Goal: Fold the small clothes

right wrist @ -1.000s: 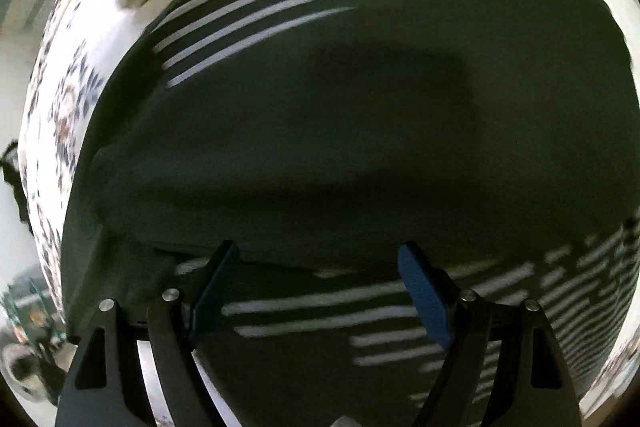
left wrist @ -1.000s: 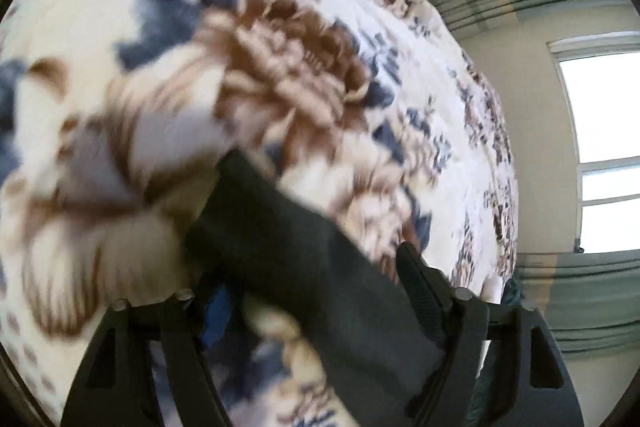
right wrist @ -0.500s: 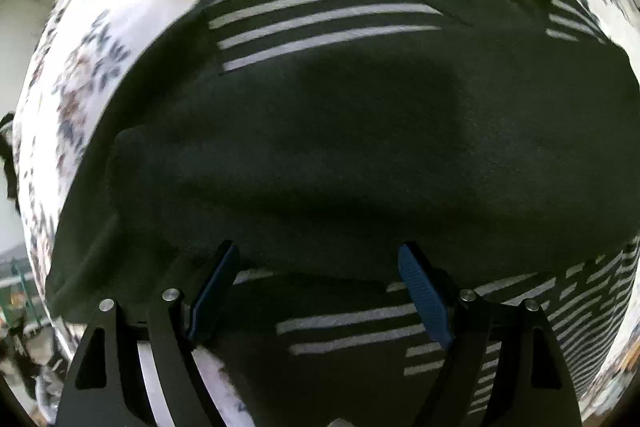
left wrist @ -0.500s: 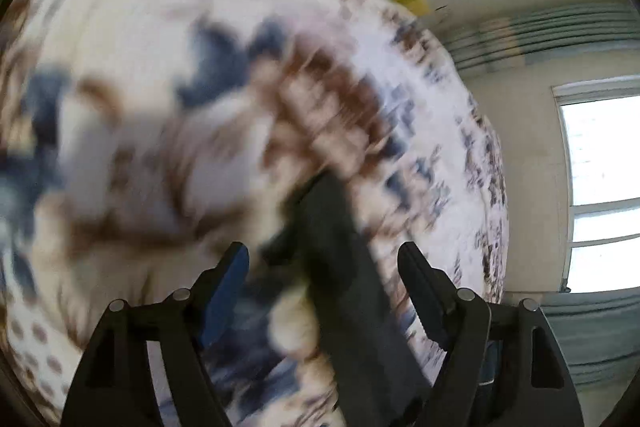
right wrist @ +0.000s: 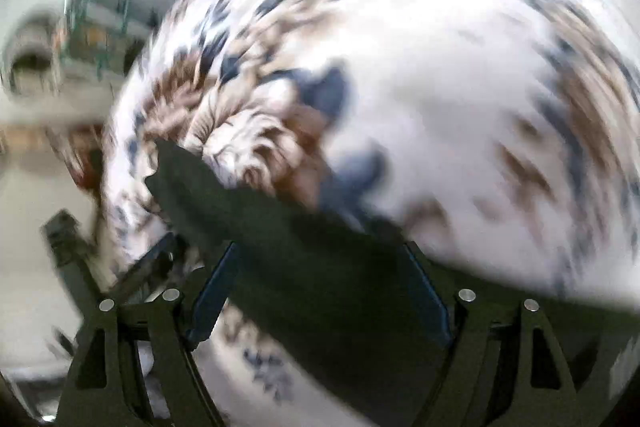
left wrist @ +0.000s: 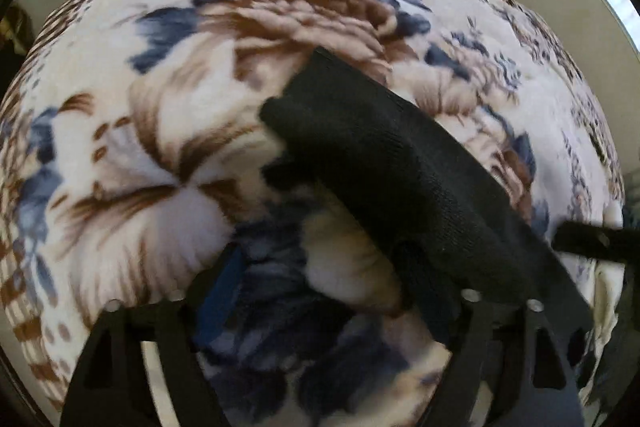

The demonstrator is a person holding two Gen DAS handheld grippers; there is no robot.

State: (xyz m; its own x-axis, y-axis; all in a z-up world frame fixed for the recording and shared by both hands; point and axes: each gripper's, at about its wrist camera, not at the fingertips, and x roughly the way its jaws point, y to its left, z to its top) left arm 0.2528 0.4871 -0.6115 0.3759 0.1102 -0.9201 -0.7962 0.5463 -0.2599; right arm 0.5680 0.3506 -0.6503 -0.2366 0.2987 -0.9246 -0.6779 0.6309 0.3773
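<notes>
The black garment (left wrist: 400,163) lies on the floral blanket (left wrist: 168,131), its long strip running diagonally up-left from the left gripper (left wrist: 332,291); both jaws stand apart, cloth draped across the right gripper (right wrist: 320,279), which seems nearer.

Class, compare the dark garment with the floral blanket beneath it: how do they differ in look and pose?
The dark garment is plain black knit; the floral blanket is cream fleece with brown and blue flowers. The garment is narrow and bunched; the blanket spreads wide. Both are soft fabric.
</notes>
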